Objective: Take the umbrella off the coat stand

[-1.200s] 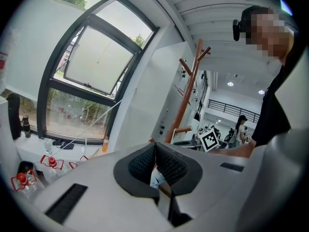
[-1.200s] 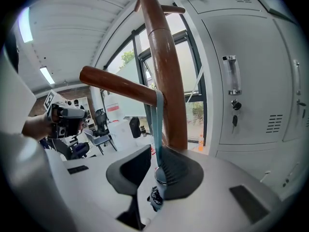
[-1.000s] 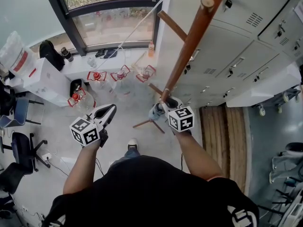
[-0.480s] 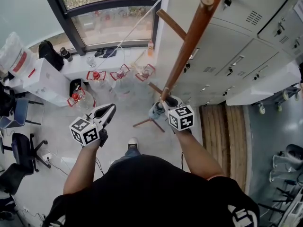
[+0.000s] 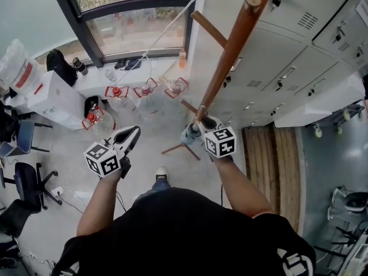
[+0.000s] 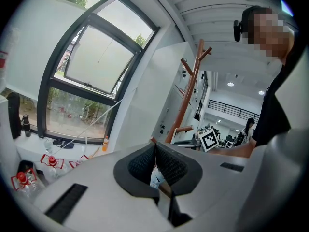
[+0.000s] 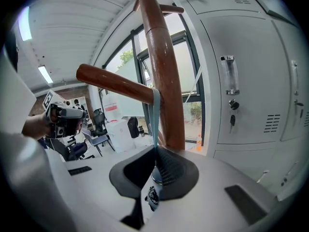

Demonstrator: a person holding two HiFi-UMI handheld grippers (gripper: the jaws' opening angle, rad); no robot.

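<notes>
The wooden coat stand (image 5: 230,56) rises beside the grey lockers, and its pole (image 7: 166,76) fills the right gripper view. A light blue strap (image 7: 155,115) hangs from a side peg (image 7: 113,83). My right gripper (image 7: 156,151) is shut on that strap just below the peg. The folded pale blue umbrella (image 7: 152,195) dangles under the jaws, and from the head view the umbrella (image 5: 190,135) shows against the pole's foot beside my right gripper (image 5: 201,125). My left gripper (image 5: 135,132) is held off to the left, shut with nothing in it; its pads (image 6: 166,163) meet.
Grey lockers (image 5: 287,68) stand right behind the stand. Wooden stand legs (image 5: 178,149) spread on the floor. Water jugs with red handles (image 5: 118,92) sit below the window, a white box (image 5: 54,99) and office chairs (image 5: 26,183) at the left.
</notes>
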